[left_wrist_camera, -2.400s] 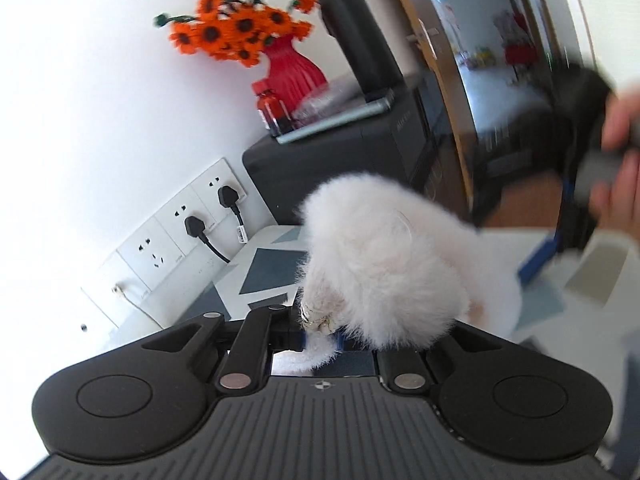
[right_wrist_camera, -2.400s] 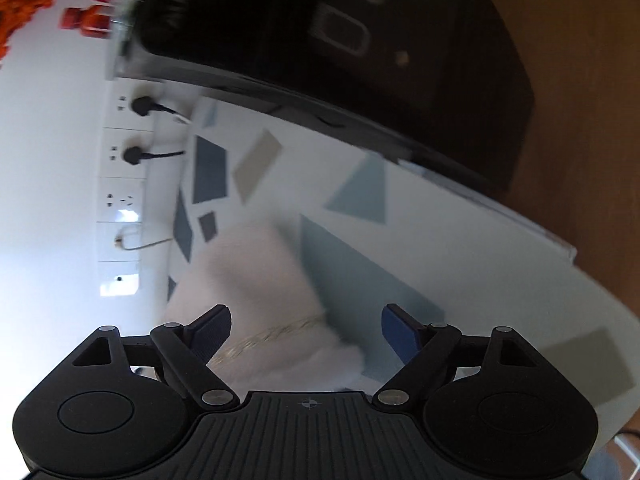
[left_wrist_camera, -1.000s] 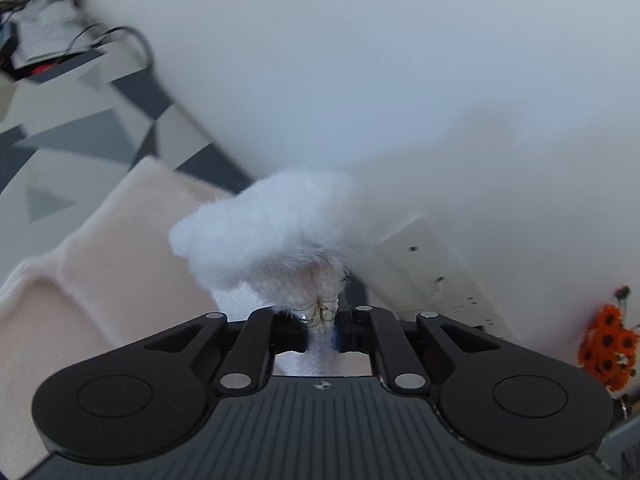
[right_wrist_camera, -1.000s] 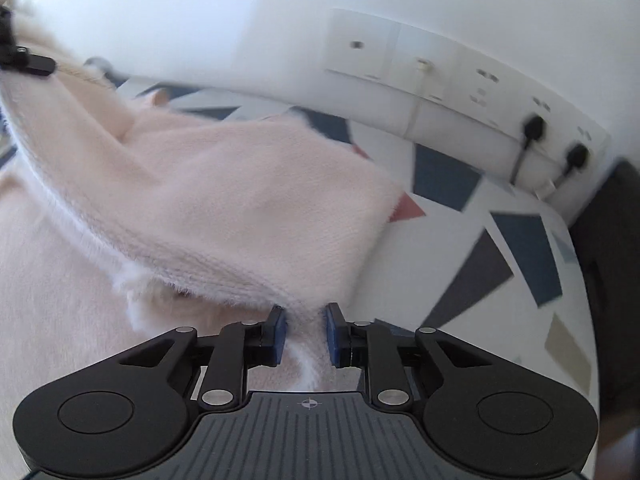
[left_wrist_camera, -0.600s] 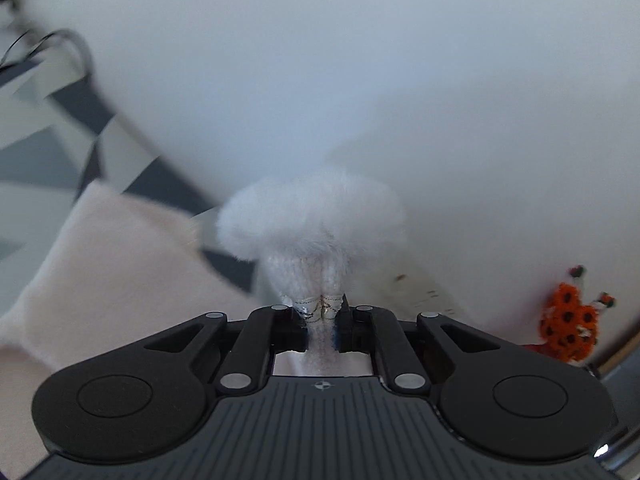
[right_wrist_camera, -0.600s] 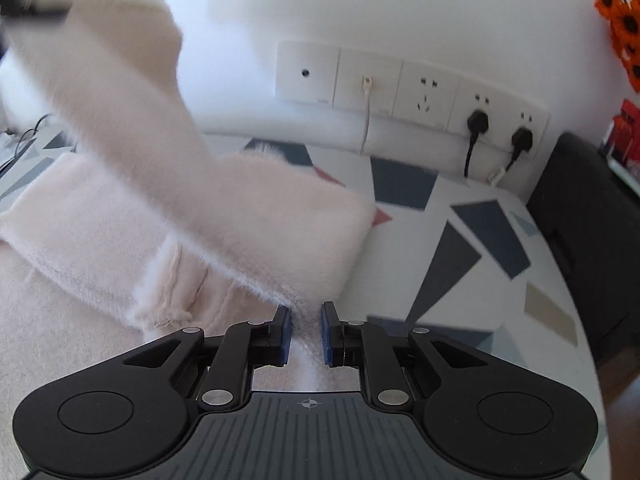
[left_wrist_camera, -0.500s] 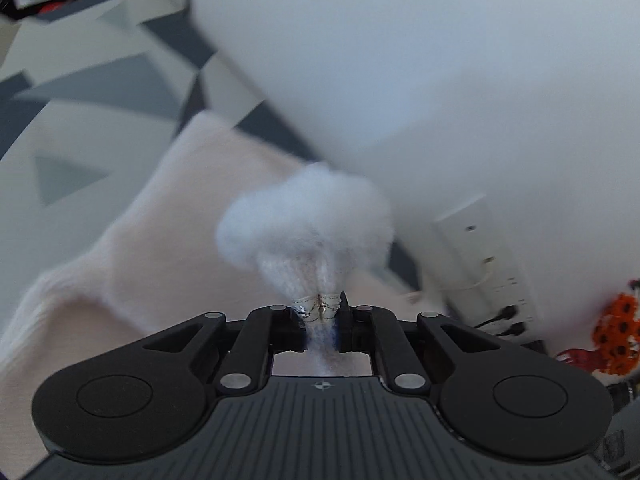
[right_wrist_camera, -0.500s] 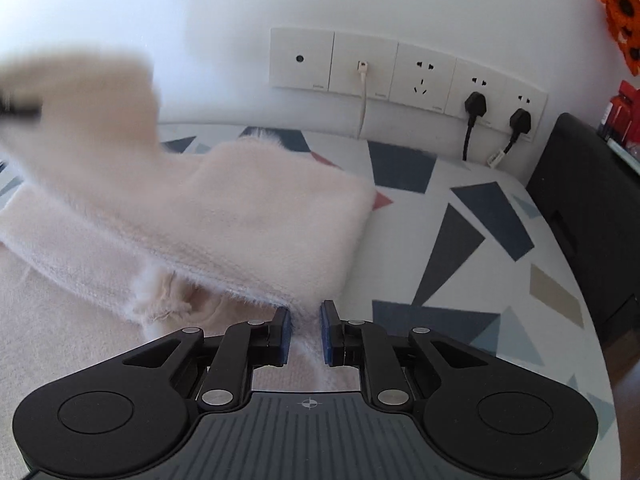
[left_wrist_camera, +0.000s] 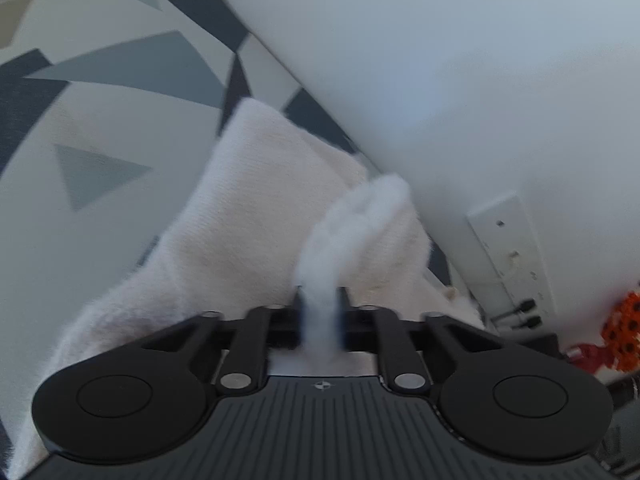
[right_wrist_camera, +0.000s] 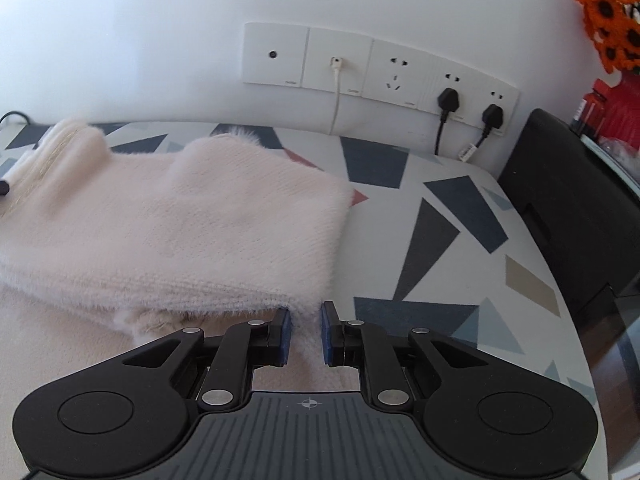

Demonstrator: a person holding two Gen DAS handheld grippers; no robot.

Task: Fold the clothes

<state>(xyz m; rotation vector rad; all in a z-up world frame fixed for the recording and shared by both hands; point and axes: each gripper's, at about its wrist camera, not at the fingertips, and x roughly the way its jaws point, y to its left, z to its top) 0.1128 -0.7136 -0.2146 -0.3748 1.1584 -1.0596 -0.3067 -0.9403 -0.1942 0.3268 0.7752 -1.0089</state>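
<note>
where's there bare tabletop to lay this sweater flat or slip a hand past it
Free: the patterned tabletop right of the sweater, bordered by the black cabinet and the wall sockets. In the left wrist view, bare tabletop also lies beyond the sweater's far side. Crowded: the back strip, where plug cables hang, and the sweater itself.

No legible text is found in either view. Tiny marks are printed at the lower corners of the wall socket plates (right_wrist_camera: 372,66), and a small tag hangs on a plug cable (right_wrist_camera: 466,152); both are too small to be read.
</note>
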